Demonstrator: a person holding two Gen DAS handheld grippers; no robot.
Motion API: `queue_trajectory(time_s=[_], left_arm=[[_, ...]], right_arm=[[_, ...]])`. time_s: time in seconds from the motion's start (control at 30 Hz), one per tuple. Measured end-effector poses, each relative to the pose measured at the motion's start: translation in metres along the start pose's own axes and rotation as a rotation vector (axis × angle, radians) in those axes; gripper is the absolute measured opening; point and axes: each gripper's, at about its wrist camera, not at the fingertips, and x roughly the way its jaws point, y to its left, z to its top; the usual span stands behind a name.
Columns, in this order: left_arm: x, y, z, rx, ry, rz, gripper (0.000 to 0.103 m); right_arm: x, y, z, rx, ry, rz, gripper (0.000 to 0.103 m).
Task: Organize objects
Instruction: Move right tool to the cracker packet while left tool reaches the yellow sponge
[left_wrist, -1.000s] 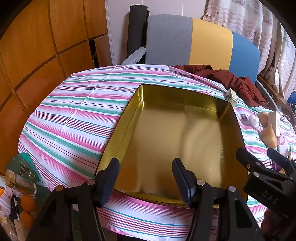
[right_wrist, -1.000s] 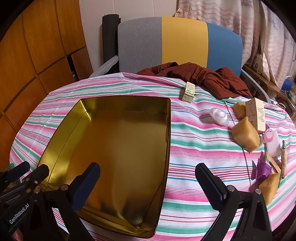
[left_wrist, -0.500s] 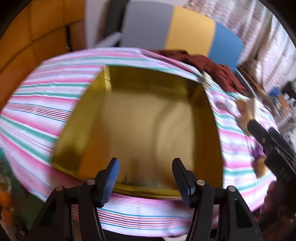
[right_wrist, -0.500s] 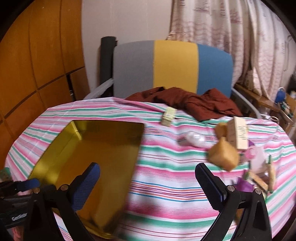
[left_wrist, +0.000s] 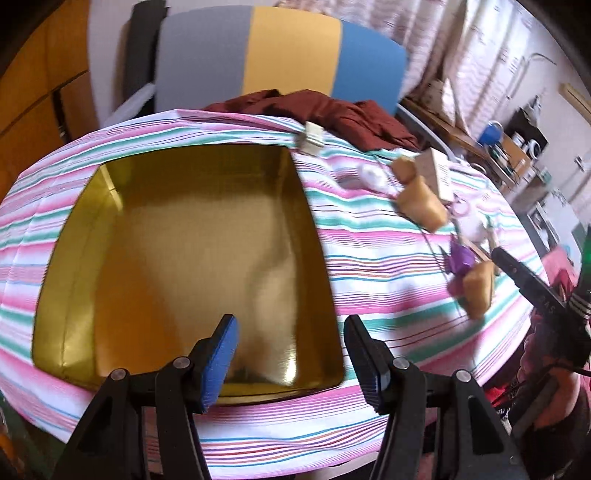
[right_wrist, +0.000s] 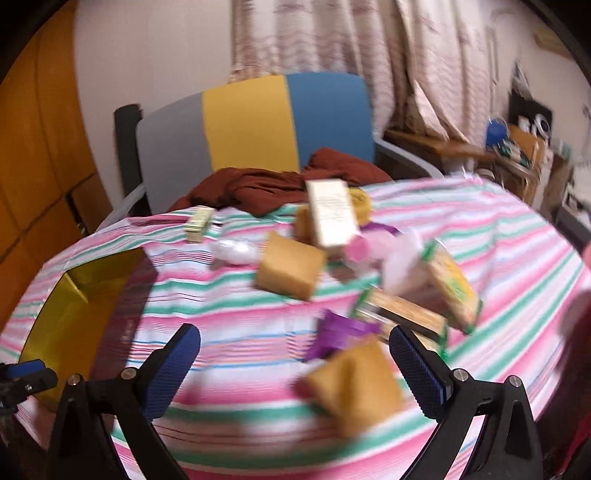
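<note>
The left wrist view looks down into a gold tin tray (left_wrist: 184, 266) lying on the striped tablecloth (left_wrist: 369, 295) toward the table's left edge; nothing lies in it. The left gripper (left_wrist: 290, 354) hangs over the tray's near rim, jaws apart and holding nothing. This view also catches the right gripper's arm at the right edge, with the letters "DAS" legible on it.

The right wrist view shows only the tray's far-right corner (right_wrist: 74, 306) at its left side, and instead faces the scattered objects toward the table's right edge. The right gripper (right_wrist: 295, 365) is spread wide, empty, above a tan wrapped block (right_wrist: 354, 391) near the front edge, with a purple wrapper (right_wrist: 340, 334) just behind it. Farther back lie another tan block (right_wrist: 290, 269), a cream carton (right_wrist: 330, 212) whose print is too blurred to read, a green-edged snack packet (right_wrist: 454, 284), a clear plastic piece (right_wrist: 236, 251) and a small pale box (right_wrist: 199, 223) near the far edge. A maroon cloth (right_wrist: 266, 188) lies at the far edge before a grey, yellow and blue chair (right_wrist: 255, 122).
</note>
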Motion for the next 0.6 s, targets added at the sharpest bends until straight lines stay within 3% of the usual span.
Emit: queue_trajectory(time_s=[0.07,0.2,0.33,0.43,0.6], left_arm=[[0.003,-0.011,0.003,0.024,0.011,-0.026,0.060],[0.013,-0.030,0.008,0.058,0.041,-0.059,0.060],[0.018,-0.048,0.012,0.096,0.043,-0.064,0.060],[0.022,-0.057,0.015,0.103,0.054,-0.093,0.060],[0.034,-0.068,0.020,0.124,0.098,-0.175,0.060]], right_arm=[[0.003,-0.021,-0.003,0.042,0.030,-0.009,0.091],[0.017,-0.062,-0.016,0.146,0.092,-0.002,0.086],[0.028,-0.082,-0.030,0.231,0.128,0.066,0.077],[0.034,-0.070,-0.034,0.226,0.143,0.145,0.070],[0.036,-0.026,-0.039,0.112,0.178,0.292,0.070]])
